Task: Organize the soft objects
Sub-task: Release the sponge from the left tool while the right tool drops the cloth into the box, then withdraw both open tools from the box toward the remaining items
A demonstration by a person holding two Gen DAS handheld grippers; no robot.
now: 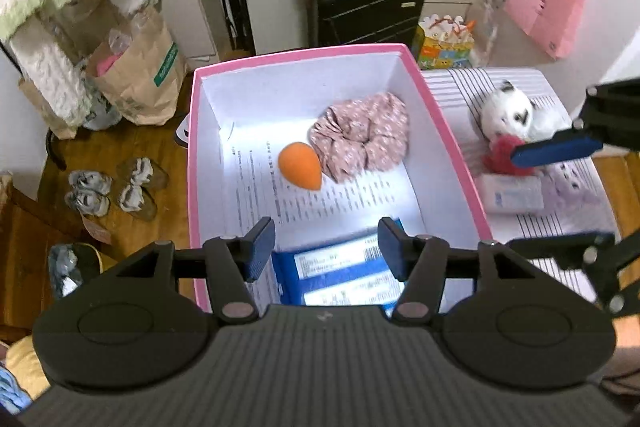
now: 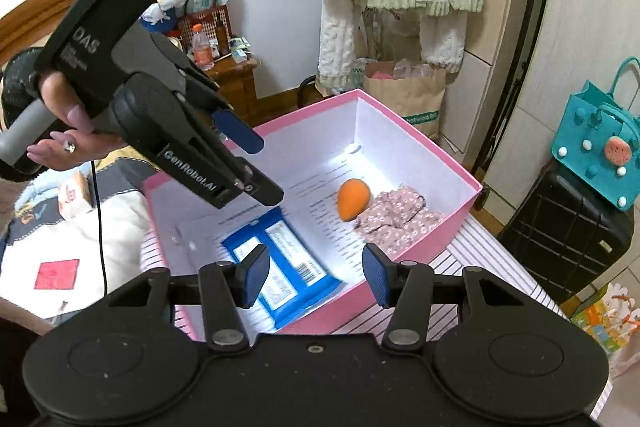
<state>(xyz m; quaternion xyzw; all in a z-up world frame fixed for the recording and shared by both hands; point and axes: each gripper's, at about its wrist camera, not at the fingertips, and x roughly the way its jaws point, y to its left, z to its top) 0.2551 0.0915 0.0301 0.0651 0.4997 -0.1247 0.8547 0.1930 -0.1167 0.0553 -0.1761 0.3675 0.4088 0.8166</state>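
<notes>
Inside the pink box, toward its 12 o'clock end in the left wrist view, a floral pink scrunchie lies on the printed paper lining, with an orange makeup sponge touching it at its 8 o'clock side. At the box's 6 o'clock end a blue wipes pack lies flat, directly under the left gripper, whose blue-padded fingers are spread wide with nothing between them.

On the striped cloth at 3 o'clock of the box sit a white plush toy with black marks, a red fluffy item just below it, and a small white packet. One finger of the right gripper shows there, its blue pad against the red item.

From the right wrist view, the right gripper hangs over the box's near rim, fingers parted and empty; the left gripper's body, held in a hand, sits at 10 o'clock above the wipes pack. A black suitcase with a teal bag on top stands at 3 o'clock.
</notes>
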